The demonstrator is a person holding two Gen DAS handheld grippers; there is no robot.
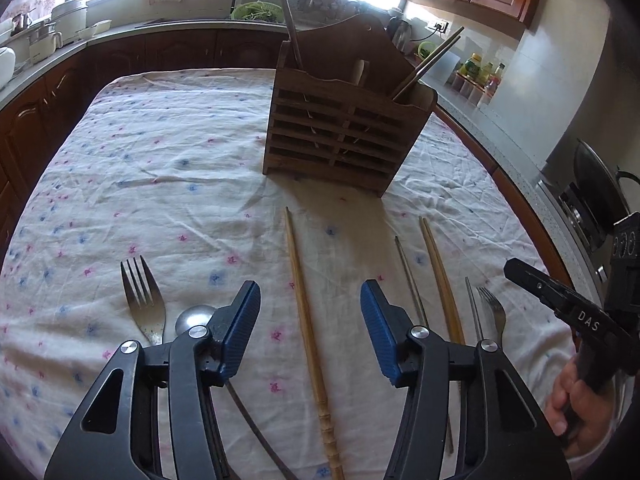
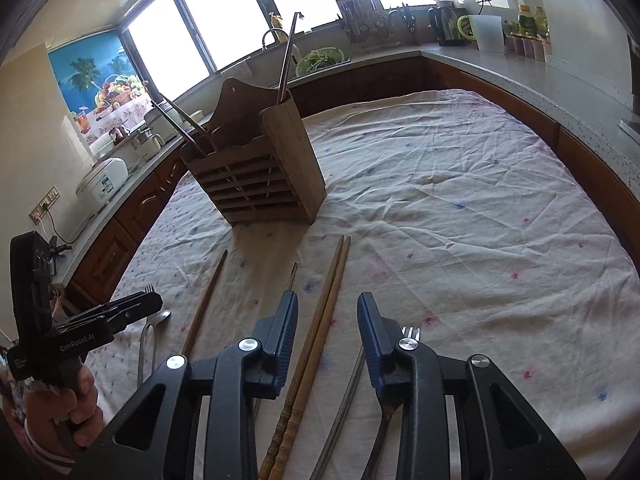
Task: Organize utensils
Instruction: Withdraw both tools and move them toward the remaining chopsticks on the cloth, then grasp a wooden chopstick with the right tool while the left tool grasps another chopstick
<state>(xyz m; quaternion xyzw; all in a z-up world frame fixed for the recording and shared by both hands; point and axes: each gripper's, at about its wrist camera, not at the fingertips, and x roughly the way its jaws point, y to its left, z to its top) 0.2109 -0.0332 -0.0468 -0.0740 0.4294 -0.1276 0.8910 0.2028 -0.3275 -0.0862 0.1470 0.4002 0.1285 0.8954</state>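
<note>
- Left gripper (image 1: 308, 312), jaws apart, poised low over the cloth-covered worktop (image 1: 160, 168) with a single wooden chopstick (image 1: 306, 316) lying between the blue pads (image 1: 240, 332), untouched.
- Right gripper (image 2: 328, 320), jaws likewise apart, straddling a pair of wooden chopsticks (image 2: 320, 320) laid side by side; no pad pressing on them.
- Beside the left gripper, on its left: a large fork (image 1: 142, 300) and the bowl of a spoon (image 1: 194, 318), partly hidden behind the finger.
- Right of the single chopstick: thin metal chopsticks (image 1: 408, 276), then the wooden pair, then a small fork (image 1: 494, 308).
- At the right edge of the left wrist view, a hand (image 1: 576, 400) around the other gripper's handle.
- Farther back on the worktop, a slatted wooden utensil holder (image 1: 340, 136), upright, already carrying chopsticks (image 1: 428, 62) in its right compartment and a long metal handle (image 1: 286, 12) at its left.
- Behind it, kitchen counters, a sink with a green colander (image 2: 320, 60), and bright windows.
</note>
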